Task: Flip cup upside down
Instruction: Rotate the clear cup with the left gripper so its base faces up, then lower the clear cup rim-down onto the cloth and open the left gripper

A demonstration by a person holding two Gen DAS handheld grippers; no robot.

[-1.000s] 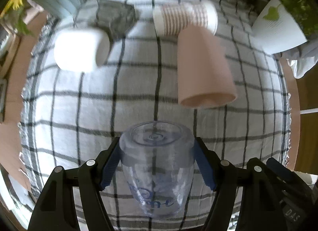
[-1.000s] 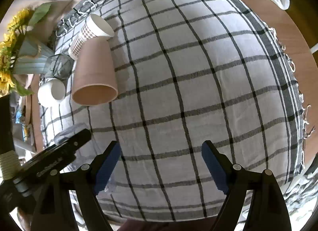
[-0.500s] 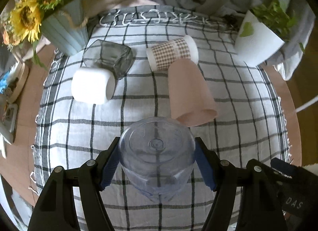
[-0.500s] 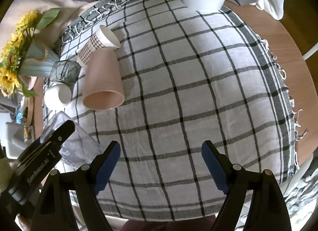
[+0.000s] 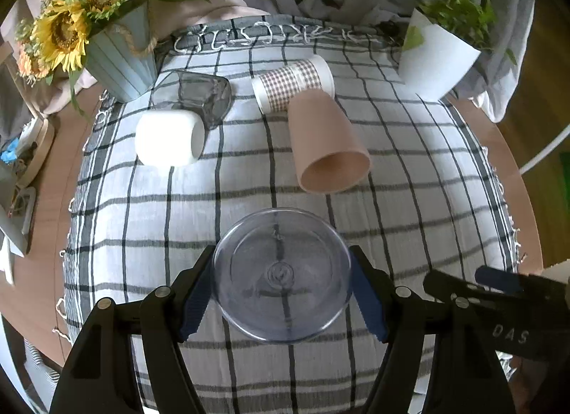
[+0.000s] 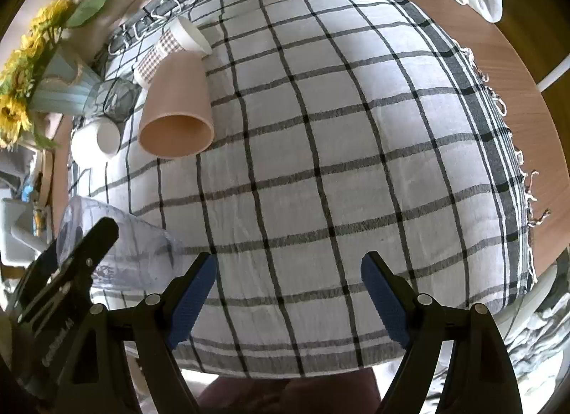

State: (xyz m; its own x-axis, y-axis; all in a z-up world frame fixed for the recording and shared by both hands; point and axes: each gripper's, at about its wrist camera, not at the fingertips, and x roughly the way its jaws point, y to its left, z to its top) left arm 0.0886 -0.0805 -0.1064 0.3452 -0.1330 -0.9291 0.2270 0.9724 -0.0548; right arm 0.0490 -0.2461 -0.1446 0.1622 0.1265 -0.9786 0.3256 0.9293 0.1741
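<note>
Gripping a clear cup (image 5: 281, 275) between its blue pads, our left hand-held gripper (image 5: 281, 289) holds it above the checked cloth (image 5: 409, 200) on the worktop, base toward the camera. Our right hand-held gripper (image 6: 288, 293) hangs wide open and empty. Behind lie a pink cup (image 5: 326, 139) and a white cup (image 5: 167, 138), both tipped over.

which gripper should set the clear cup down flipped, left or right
Left. The left gripper already clamps the clear cup between its pads; the right gripper is open and holds nothing.
</note>
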